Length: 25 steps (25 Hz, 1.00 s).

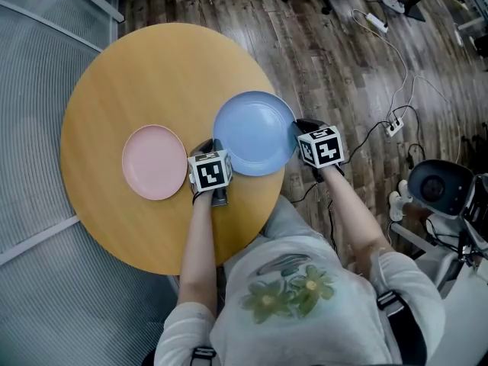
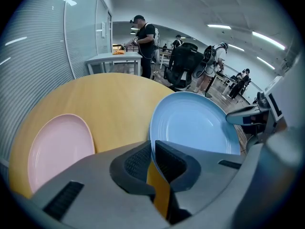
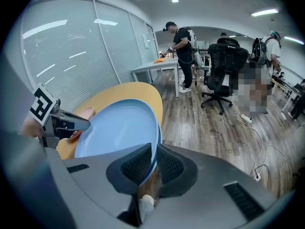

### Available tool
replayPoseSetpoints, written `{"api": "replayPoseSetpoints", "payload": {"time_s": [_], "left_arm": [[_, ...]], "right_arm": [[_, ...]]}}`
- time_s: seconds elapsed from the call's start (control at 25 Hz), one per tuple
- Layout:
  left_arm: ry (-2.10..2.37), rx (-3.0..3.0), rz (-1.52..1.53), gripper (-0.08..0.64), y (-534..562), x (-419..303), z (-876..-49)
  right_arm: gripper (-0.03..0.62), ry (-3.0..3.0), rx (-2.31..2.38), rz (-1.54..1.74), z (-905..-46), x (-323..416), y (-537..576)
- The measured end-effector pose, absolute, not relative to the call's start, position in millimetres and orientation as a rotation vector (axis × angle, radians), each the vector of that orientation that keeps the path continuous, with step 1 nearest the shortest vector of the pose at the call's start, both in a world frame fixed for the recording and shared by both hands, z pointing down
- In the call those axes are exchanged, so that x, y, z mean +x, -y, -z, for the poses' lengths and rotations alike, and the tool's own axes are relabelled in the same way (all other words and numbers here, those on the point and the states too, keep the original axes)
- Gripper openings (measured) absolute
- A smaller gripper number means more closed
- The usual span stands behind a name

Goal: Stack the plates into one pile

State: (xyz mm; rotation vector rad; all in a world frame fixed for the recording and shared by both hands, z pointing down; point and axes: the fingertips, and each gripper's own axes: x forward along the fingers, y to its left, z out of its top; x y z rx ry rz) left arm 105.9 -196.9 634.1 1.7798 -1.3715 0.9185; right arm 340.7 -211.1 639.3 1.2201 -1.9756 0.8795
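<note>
Head view shows the left hand-held gripper (image 1: 216, 146) and right hand-held gripper (image 1: 300, 129) clenched on opposite rims of the blue plate (image 1: 254, 132) at the edge of the worktop (image 1: 152, 67) — beside the pink plate (image 1: 154, 162) — so stacking is not yet done.

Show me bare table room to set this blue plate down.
Widest bare wood on the table lies beyond the pink plate and blue plate, toward the far rim. A smaller patch sits between pink plate and near rim. Crowded: the gap between plates, where the left gripper sits.
</note>
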Motion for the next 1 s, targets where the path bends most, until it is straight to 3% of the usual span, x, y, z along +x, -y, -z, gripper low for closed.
{"api": "replayPoseSetpoints", "payload": {"time_s": [0.72,1.0], "left_arm": [[1.356,1.797,-0.928,0.039,209.7,106.8,-654.0],[1.397,1.784,-0.876,0.114,203.6,95.6,-646.2]], "right_arm": [[0.060,1.964,1.208,-0.841,-662.1,341.5,221.5],[0.060,1.940,1.224,-0.761,-656.7,334.4,214.7]]}}
